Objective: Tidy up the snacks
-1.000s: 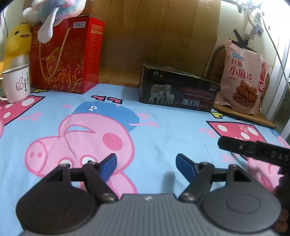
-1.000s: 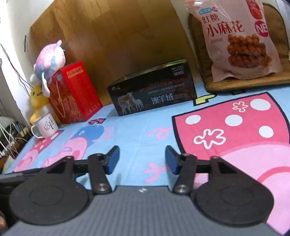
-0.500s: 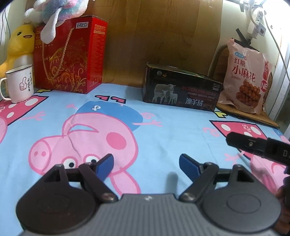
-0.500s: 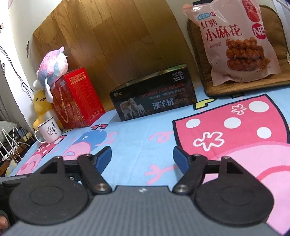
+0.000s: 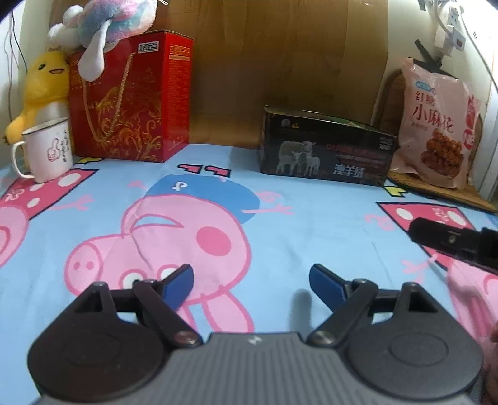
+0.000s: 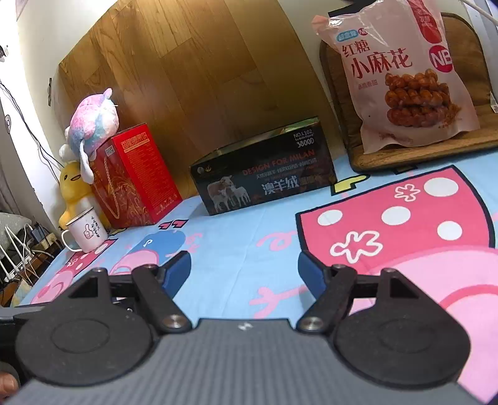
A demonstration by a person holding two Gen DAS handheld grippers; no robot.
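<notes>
A: Grippers: left gripper (image 5: 251, 281) and right gripper (image 6: 243, 268), jaws of both spread apart and empty above the cartoon bedsheet (image 5: 311, 218). Why?

B: Probably readied for a grasp. Snack bag (image 6: 401, 74) leans upright on a wooden board (image 6: 435, 149) at one o'clock (right view).

A: Obstacles?

B: Black box (image 6: 264, 177) at twelve; red gift box (image 5: 127, 99), mug (image 5: 46, 149) and plush toys (image 5: 102, 28) at ten, well apart.

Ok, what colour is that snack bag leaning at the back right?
Pale pink, with red lettering and brown twists pictured, on the snack bag; clearest in the right wrist view.
</notes>
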